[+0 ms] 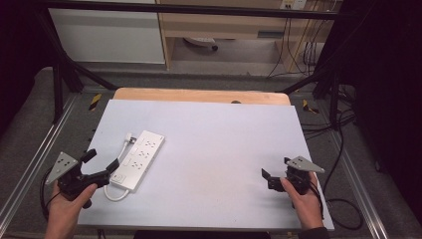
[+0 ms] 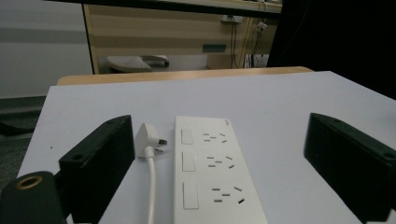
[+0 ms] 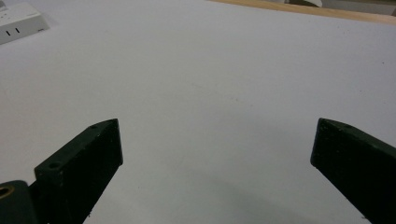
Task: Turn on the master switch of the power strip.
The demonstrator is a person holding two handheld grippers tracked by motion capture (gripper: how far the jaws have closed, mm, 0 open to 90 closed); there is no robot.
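Counter [image 1: 214, 149] is lying under a pale, bluish-white sheet, with a strip of bare wood showing along its far edge, and I am looking down on it from the high view with both of my forearms coming in from the bottom. White power strip [image 1: 138, 160] is lying flat on the left half of the sheet, angled so that its far end is pointing away and to the right; in the left gripper view I am seeing three rows of sockets, each with a rocker switch beside it. Its white cable [image 1: 118, 172] is looping off the near end and running back along the strip's left side, ending in a white plug [image 2: 149, 137] that is resting on the sheet just beside the strip. My left gripper [image 1: 102, 162] is sitting at the near left edge, its jaws spread wide and its near jaw just touching or overlapping the strip's near corner, I cannot tell which. My right gripper [image 1: 275, 174] is resting near the right edge, well apart from the strip, its jaws also spread wide over bare sheet.
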